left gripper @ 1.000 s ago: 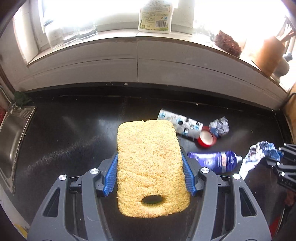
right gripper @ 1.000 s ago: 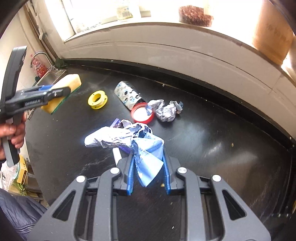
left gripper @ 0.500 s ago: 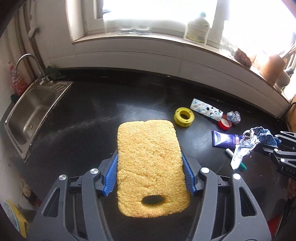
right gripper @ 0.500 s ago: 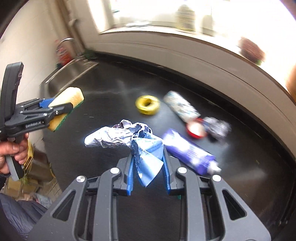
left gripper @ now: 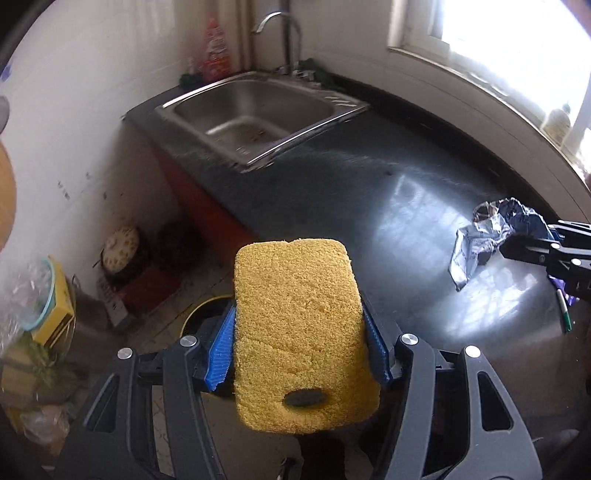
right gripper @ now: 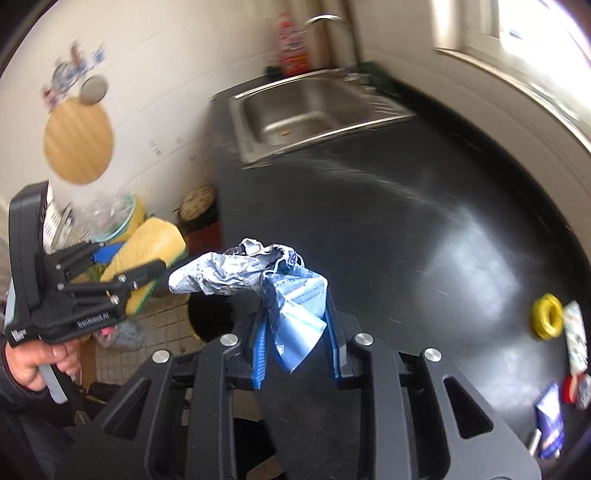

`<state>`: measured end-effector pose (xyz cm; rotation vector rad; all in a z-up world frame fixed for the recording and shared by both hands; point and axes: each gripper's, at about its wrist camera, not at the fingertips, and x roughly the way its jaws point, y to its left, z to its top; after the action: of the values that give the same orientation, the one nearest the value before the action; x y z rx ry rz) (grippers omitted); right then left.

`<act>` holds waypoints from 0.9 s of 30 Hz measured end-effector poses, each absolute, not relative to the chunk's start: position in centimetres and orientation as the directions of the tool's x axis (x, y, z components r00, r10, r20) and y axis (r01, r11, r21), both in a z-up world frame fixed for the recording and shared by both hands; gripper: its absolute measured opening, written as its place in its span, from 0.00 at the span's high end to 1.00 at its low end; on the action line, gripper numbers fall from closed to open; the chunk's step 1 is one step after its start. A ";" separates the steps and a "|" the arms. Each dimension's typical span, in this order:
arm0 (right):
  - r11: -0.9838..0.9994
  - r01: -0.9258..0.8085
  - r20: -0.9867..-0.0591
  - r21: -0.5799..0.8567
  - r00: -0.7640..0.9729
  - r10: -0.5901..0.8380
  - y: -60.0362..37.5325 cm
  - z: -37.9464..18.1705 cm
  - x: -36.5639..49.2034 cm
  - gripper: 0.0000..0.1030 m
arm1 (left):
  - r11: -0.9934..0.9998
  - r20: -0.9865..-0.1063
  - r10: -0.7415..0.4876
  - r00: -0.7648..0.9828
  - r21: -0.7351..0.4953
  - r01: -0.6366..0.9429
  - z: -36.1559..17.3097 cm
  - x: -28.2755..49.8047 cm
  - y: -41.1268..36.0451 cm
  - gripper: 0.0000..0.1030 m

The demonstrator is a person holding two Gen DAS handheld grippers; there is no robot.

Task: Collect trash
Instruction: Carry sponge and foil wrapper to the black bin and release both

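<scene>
Home kitchen, steel sink [left gripper: 255, 110] with tap [left gripper: 279, 29] set in black countertop [left gripper: 369, 177], window above, tiled floor

Daylight floods in from the window [left gripper: 517, 48] at upper right, blown out white, and throws pale glare patches on the dark bench [left gripper: 424, 206]. Both fisheye views bend at the rims; the right wrist view smears the sink [right gripper: 306, 107] and wall.

"GenRobot.AI" on the left hand-held gripper [right gripper: 147, 271]; other print unreadable.
</scene>
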<state>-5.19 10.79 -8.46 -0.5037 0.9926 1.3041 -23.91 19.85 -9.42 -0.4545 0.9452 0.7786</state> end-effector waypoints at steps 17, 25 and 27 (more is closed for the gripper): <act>0.152 -0.949 -0.917 0.276 -0.212 0.338 29.0 -19.6 -19.3 0.74 | 0.482 -0.900 0.314 0.302 -0.122 -0.867 -21.1 -34.2 25.9 0.43; 0.164 -0.949 -0.936 0.268 -0.217 0.276 32.1 -22.7 -20.5 0.58 | 0.479 -0.911 0.270 0.310 -0.152 -0.865 -23.7 -35.0 27.8 0.40; 0.156 -0.953 -0.939 0.260 -0.213 0.269 32.4 -22.8 -20.7 0.45 | 0.478 -0.914 0.264 0.308 -0.153 -0.865 -24.0 -35.1 28.0 0.30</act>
<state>-20.73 32.40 -22.80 -0.7594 1.2724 1.3443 -35.13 27.98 -24.02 -0.7412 0.9797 0.8437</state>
